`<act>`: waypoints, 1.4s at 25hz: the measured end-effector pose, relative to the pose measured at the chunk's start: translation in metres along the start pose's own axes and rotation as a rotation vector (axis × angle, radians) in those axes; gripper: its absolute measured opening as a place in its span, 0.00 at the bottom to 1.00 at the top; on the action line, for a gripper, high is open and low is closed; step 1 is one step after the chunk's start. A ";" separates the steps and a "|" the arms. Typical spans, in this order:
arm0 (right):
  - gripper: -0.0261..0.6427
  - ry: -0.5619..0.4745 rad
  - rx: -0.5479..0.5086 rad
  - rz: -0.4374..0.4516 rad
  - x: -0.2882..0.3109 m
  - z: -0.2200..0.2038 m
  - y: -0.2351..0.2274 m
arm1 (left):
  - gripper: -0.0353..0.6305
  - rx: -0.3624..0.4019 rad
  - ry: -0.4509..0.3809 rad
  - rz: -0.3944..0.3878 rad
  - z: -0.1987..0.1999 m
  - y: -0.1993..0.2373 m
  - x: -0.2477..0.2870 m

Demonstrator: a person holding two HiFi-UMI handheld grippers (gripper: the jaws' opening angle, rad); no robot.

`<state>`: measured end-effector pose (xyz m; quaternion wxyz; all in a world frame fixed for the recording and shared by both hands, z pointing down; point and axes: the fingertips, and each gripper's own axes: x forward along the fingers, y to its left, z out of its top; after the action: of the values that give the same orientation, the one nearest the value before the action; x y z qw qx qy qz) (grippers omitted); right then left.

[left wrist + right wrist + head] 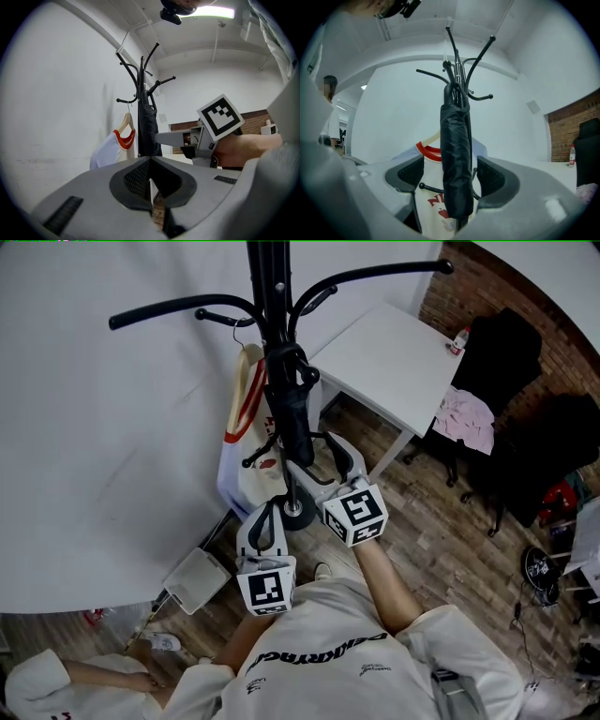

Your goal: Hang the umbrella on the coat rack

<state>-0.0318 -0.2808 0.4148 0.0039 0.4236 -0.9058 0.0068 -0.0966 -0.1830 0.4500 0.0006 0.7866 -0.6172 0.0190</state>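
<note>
A black coat rack [267, 277] stands against the white wall. The furled black umbrella [292, 418] hangs upright from its upper hooks, next to the pole. My right gripper [322, 457] is open, with the umbrella [454, 154] between its jaws; both pads stand clear of the fabric. My left gripper [264, 521] is lower and nearer to me, shut on nothing [151, 187]. In the left gripper view the rack [140, 75] and the umbrella [149, 129] are ahead, and the right gripper's marker cube is at the right.
A white shirt with red trim [246, 427] hangs on a wooden hanger on the rack's left side. A white table [394, 352] stands behind at the right, with dark chairs [511, 362] and a pink cloth [466, 418]. A flat white box [197, 579] lies on the floor. Another person [56, 681] is at the lower left.
</note>
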 end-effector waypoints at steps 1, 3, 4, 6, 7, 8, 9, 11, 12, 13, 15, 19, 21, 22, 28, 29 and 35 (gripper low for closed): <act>0.56 -0.004 0.001 0.002 -0.004 0.001 0.000 | 0.05 -0.001 -0.002 0.000 0.000 0.000 0.001; 0.52 -0.014 0.010 -0.005 -0.013 0.004 -0.001 | 0.05 -0.006 -0.001 -0.001 0.000 -0.002 0.002; 0.47 -0.020 0.016 -0.011 -0.018 0.005 -0.002 | 0.05 -0.013 0.003 -0.004 -0.001 -0.003 0.002; 0.38 -0.028 0.025 -0.018 -0.027 0.007 -0.002 | 0.05 -0.028 0.013 -0.010 0.000 -0.007 0.001; 0.37 -0.030 0.028 -0.019 -0.031 0.007 -0.001 | 0.05 -0.030 0.010 -0.013 0.002 -0.009 0.001; 0.37 -0.031 0.031 -0.020 -0.035 0.007 -0.001 | 0.05 -0.029 0.003 -0.015 0.005 -0.010 0.001; 0.35 -0.033 0.034 -0.021 -0.038 0.007 0.000 | 0.05 -0.025 -0.004 -0.018 0.007 -0.012 0.001; 0.29 -0.037 0.038 -0.024 -0.044 0.006 0.002 | 0.05 -0.022 -0.007 -0.024 0.007 -0.014 0.001; 0.27 -0.039 0.040 -0.026 -0.047 0.006 0.003 | 0.05 -0.024 -0.006 -0.026 0.006 -0.015 0.000; 0.25 -0.041 0.043 -0.027 -0.049 0.006 0.004 | 0.05 -0.026 -0.005 -0.027 0.005 -0.016 0.000; 0.19 -0.045 0.046 -0.027 -0.052 0.005 0.006 | 0.05 -0.031 -0.003 -0.028 0.005 -0.016 0.000; 0.08 -0.035 0.037 -0.022 -0.055 -0.001 0.012 | 0.05 -0.040 -0.001 -0.032 0.003 -0.017 0.002; 0.04 -0.027 0.033 -0.015 -0.057 -0.004 0.017 | 0.05 -0.039 -0.015 -0.035 0.007 -0.018 0.002; 0.04 -0.023 0.031 -0.010 -0.058 -0.006 0.019 | 0.05 -0.038 -0.018 -0.036 0.008 -0.018 0.002; 0.04 -0.011 0.034 -0.001 -0.062 -0.013 0.029 | 0.05 -0.040 -0.008 -0.035 0.005 -0.019 0.003; 0.04 -0.009 0.031 0.000 -0.063 -0.014 0.030 | 0.05 -0.040 -0.009 -0.036 0.006 -0.019 0.003; 0.04 0.008 0.047 0.002 -0.069 -0.025 0.033 | 0.05 -0.043 -0.005 -0.038 0.004 -0.021 0.005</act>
<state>-0.0130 -0.2068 0.4385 -0.0025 0.4228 -0.9057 0.0301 -0.0748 -0.1830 0.4470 0.0165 0.7979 -0.6025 0.0037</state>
